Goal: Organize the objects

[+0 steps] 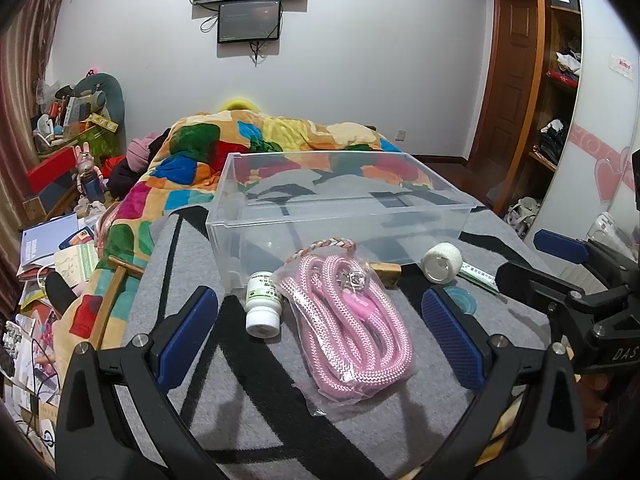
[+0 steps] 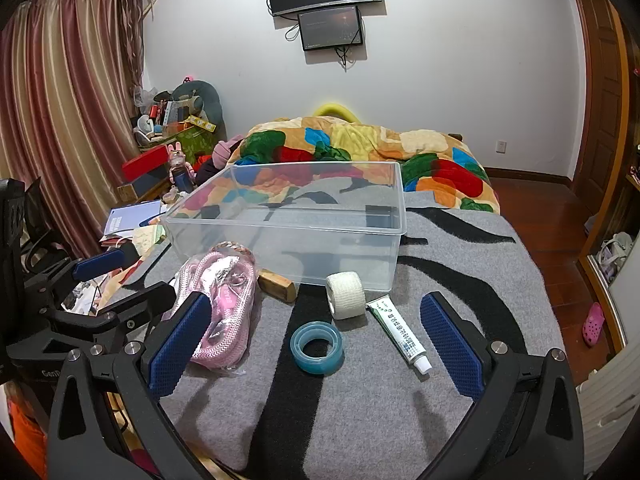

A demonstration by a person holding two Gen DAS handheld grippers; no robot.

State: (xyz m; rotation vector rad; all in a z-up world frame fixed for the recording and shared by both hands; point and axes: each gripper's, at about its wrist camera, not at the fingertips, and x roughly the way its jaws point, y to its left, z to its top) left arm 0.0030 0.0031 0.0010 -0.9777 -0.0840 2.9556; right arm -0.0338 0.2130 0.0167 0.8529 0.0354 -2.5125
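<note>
A clear plastic bin stands empty on the grey and black blanket. In front of it lie a bagged pink rope, a white pill bottle, a wooden block, a white bandage roll, a blue tape roll and a white tube. My left gripper is open around the rope and bottle. My right gripper is open around the tape roll and tube.
A colourful quilt lies behind the bin. The bed edge drops to cluttered papers and boxes on the left and a wood floor on the right. A wardrobe stands at right.
</note>
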